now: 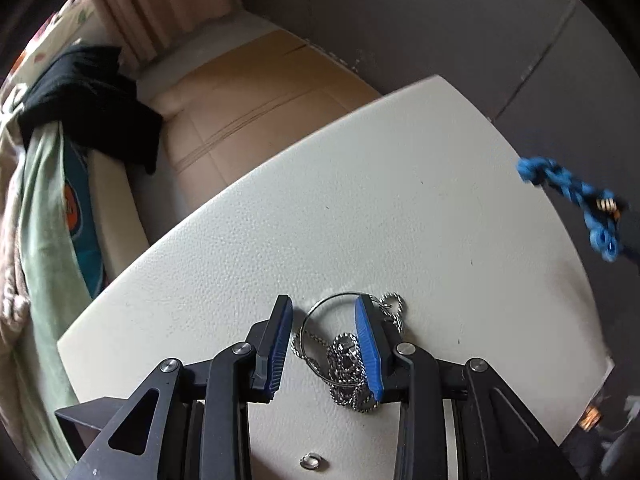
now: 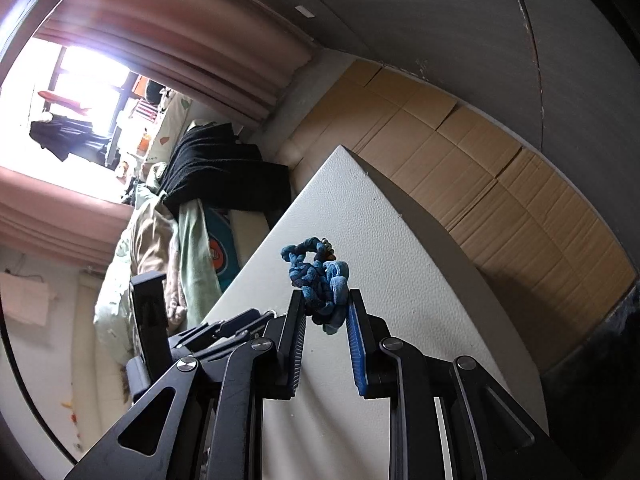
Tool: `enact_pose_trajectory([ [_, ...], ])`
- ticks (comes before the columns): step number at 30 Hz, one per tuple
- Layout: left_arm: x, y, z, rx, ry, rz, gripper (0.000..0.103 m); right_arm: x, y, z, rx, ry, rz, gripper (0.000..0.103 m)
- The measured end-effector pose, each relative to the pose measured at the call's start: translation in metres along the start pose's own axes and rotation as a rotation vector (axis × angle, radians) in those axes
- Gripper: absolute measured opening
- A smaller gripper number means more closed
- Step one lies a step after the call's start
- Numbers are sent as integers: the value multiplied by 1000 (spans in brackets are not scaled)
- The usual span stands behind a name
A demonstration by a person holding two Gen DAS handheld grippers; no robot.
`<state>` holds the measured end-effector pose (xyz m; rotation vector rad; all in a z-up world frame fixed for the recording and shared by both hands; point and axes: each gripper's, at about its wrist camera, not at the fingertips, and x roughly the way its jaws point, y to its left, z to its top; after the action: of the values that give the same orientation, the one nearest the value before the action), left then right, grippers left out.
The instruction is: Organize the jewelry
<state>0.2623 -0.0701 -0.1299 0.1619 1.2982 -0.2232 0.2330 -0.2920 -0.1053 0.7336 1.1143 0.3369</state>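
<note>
On the white table lies a tangle of silver ball chain with a thin silver hoop. My left gripper points down over it, open, with the tangle between the jaws. The blue right pad lies against the chain; the left pad stands apart from it. A small silver ring lies nearer the camera. My right gripper is shut on a blue braided bracelet, held above the table. The same bracelet hangs at the right edge of the left wrist view.
Flattened cardboard covers the floor beyond the table, along a grey wall. A heap of clothes with a black garment sits left of the table. Pink curtains hang by a bright window. The table's far corner is sharp.
</note>
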Motion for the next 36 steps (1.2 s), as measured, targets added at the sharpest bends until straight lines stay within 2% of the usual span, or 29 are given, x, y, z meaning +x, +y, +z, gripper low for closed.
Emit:
enact_pose_trajectory([
  [2,0,-1,-1,2,-7,5,28,0,0,1,-1,0,1,22],
  [3,-1,-2,-2,4,-12,7,16,0,0,1,-2,0,2,22],
  [4,-2,-2,-3,2,-15,11,8,0,0,1,-3,1,3,22],
  [5,-2,1,-5,-14,-15,9,3,1,1,0,-6,3,3,22],
  [6,-2,2,-7,-26,-17,3,2,1,1,0,-7,4,4,22],
  [12,-13,10,-17,-99,-48,-38,0,5,4,0,-15,15,8,22],
  [20,-59,14,-25,-142,-145,-37,0,11,8,-1,-26,25,15,22],
  [24,-75,9,-23,-113,-188,-24,0,14,11,-3,-31,34,16,22],
  [28,-59,5,-15,-112,-96,-28,1,16,10,-3,-27,38,22,22],
  [29,-54,8,-14,-114,-83,-35,4,16,8,-2,-23,37,23,22],
  [31,-46,7,-11,-131,-58,-47,25,13,6,0,-20,32,23,22],
  [32,-44,7,-11,-138,-57,-53,53,12,5,1,-16,27,24,22],
  [33,-44,5,-9,-146,-64,-56,76,9,3,2,-12,23,24,22],
  [34,-44,4,-8,-150,-74,-50,79,8,1,4,-5,18,23,22],
  [36,-40,0,-4,-160,-82,-33,79,5,-3,4,8,11,23,22],
])
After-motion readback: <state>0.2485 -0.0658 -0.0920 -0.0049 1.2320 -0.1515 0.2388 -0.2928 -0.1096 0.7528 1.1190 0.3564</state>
